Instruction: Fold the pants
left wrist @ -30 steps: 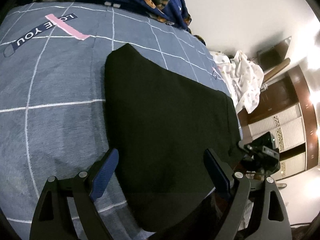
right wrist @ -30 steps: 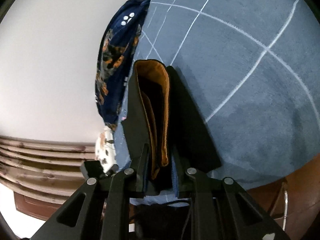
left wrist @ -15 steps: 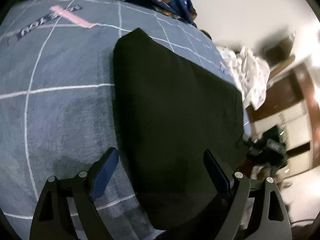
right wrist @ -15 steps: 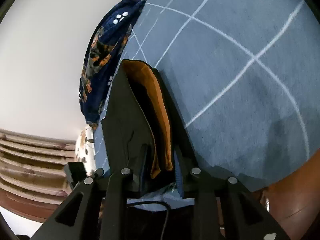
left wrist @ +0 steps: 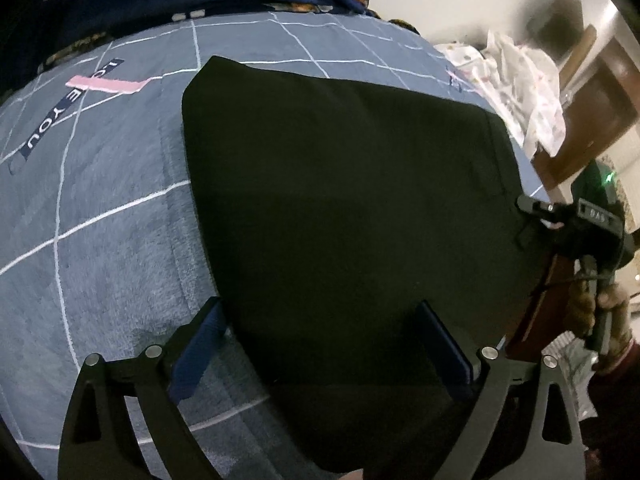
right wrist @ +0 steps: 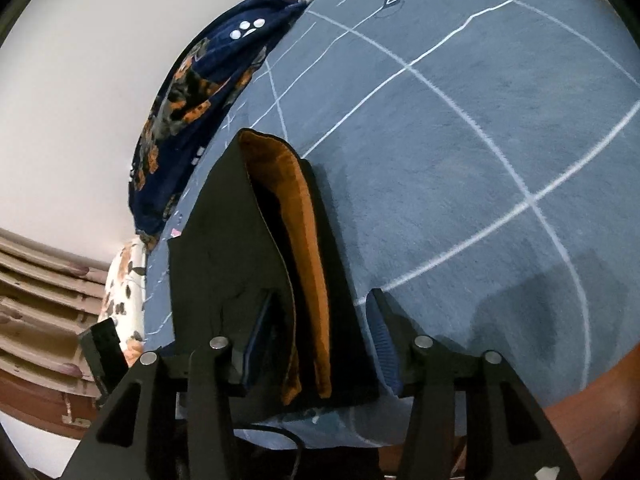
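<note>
The left gripper (left wrist: 320, 344) had its blue-padded fingers (left wrist: 196, 354) spread about as wide as they went, having just opened a little further, and gripped nothing; the near end of the folded black pants (left wrist: 340, 208) lay between them, untouched by the pads. The right gripper (right wrist: 320, 340) had just been opening too: its fingers (right wrist: 382, 340) stood partly apart, astride the open end of the pants (right wrist: 224, 240), where an orange lining (right wrist: 304, 240) showed between the black layers. One pad lay close against the fabric, the other stood just clear beside it, so the cloth was no longer pinched.

The pants lay flat as a broad dark rectangle near the edge of the bed, on a blue-grey blanket (left wrist: 112, 208) crossed by white grid lines. On the blanket beyond the pants, toward the far side, sat a pink strip (left wrist: 106, 84) crossing a dark label with white letters. Along the bed's far edge, against the wall, a navy blanket with orange flowers (right wrist: 208, 76) was bunched up. At the bed's corner lay a crumpled white patterned cloth (left wrist: 528, 92), with dark wooden furniture (left wrist: 600, 92) past it. In the left wrist view the right gripper (left wrist: 576, 220) showed at the pants' side edge, held by a hand (left wrist: 600, 312).
</note>
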`<state>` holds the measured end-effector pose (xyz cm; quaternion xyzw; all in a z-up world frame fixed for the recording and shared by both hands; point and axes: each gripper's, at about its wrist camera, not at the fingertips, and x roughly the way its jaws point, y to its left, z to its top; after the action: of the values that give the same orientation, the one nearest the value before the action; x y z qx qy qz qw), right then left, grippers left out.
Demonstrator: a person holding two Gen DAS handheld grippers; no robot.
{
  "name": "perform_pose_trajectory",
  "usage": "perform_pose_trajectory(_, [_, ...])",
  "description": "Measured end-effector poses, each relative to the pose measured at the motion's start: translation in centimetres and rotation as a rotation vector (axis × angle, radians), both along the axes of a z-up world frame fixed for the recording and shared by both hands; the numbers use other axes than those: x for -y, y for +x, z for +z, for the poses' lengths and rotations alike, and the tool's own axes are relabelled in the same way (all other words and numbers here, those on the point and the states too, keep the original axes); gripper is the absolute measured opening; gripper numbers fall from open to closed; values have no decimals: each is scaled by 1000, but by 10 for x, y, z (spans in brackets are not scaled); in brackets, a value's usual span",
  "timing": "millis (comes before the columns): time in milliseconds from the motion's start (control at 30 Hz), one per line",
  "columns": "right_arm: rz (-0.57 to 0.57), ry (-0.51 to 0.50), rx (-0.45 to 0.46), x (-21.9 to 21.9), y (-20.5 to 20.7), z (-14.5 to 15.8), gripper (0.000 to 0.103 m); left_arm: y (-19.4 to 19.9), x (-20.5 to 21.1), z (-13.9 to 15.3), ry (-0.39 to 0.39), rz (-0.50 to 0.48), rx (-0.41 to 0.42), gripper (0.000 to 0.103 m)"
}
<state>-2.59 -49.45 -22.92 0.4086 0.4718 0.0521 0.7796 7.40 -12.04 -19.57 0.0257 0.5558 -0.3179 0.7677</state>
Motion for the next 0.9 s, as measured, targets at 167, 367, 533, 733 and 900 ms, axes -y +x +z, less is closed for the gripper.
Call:
perform_pose_trajectory(167, [64, 28, -8, -5, 9, -2, 48, -2, 2, 0, 23, -6, 14, 95])
perform_pose_trajectory(367, [85, 101, -7, 1, 10, -6, 50, -3, 4, 0, 40, -10, 25, 95])
perform_pose_trajectory(533, [109, 115, -1, 0, 13, -7, 50, -3, 7, -1, 50, -13, 33, 95])
perform_pose_trajectory(733, [159, 116, -3, -4, 28, -7, 50, -1, 9, -1, 31, -30, 21, 98])
perform_pose_trajectory(900, [209, 145, -24, -5, 34, -10, 45, 14, -14, -3, -241, -43, -103, 98])
